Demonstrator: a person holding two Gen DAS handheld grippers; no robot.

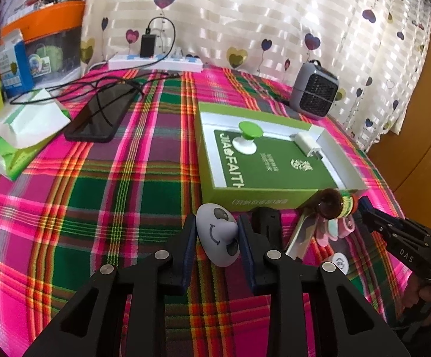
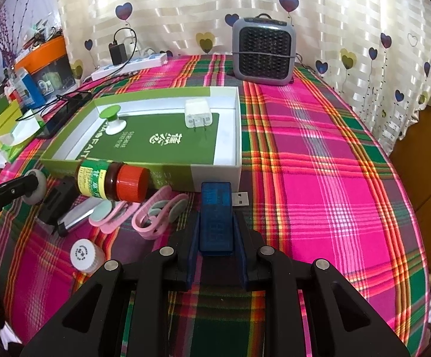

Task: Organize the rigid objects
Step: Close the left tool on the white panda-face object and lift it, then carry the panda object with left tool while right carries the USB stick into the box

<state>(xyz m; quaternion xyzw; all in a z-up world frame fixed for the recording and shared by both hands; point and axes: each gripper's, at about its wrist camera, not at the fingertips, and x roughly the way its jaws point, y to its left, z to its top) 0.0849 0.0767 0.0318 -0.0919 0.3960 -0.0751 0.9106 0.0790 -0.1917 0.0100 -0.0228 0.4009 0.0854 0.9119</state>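
My left gripper [image 1: 217, 218] is shut on a grey egg-shaped toy with a smiley face [image 1: 215, 238], low over the plaid cloth in front of the green box [image 1: 263, 199]. My right gripper [image 2: 217, 214] is shut on a blue USB stick [image 2: 216, 199] whose metal plug points right, just before the box's white corner [image 2: 215, 175]. Inside the box lie a green-and-white suction knob [image 2: 111, 119] and a white charger plug [image 2: 197, 113]. A brown bottle with a red cap [image 2: 114, 183] lies on its side against the box front.
Pink clips [image 2: 156, 211], a white cap [image 2: 83, 254], a silver piece [image 2: 75, 218] and a black block [image 2: 58, 196] lie beside the bottle. A grey heater [image 2: 263, 52] stands at the back. A phone [image 1: 102, 116], cables, a power strip [image 1: 156, 64] and a tissue pack [image 1: 25, 136] lie left.
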